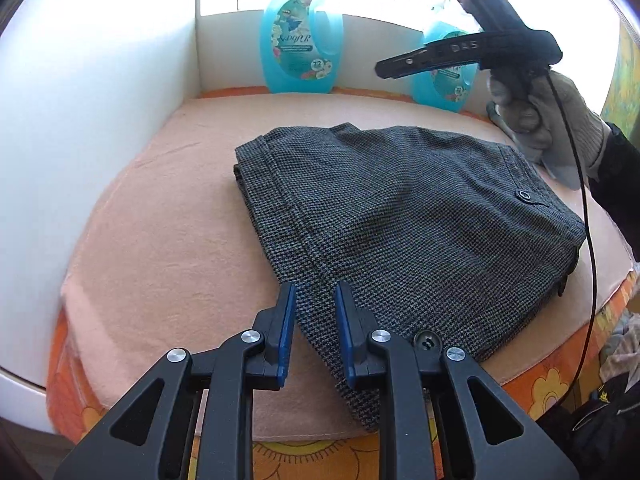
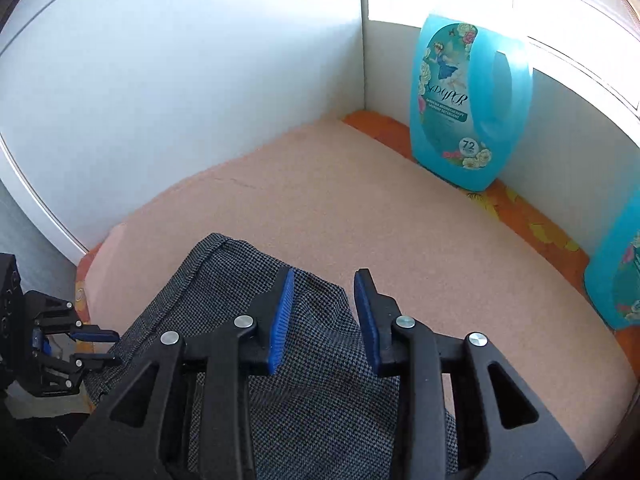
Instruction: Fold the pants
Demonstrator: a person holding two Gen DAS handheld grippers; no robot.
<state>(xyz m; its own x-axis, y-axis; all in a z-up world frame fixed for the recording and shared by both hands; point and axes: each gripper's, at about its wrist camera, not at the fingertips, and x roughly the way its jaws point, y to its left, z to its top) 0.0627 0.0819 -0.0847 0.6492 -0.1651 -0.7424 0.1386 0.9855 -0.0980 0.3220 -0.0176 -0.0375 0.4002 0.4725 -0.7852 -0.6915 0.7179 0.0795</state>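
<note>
Pants [image 1: 400, 216] folded on peach cloth [image 1: 180, 208]

Folded pants [image 1: 404, 216] (grey) on pink cloth [image 1: 168, 216]

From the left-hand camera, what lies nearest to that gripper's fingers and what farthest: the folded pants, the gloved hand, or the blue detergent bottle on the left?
1. Pants: right under the left gripper, on the peach cloth.
2. Gloved hand: far right, raised past the pants' far edge.
3. Detergent bottle: at the back wall, left of centre.
</note>
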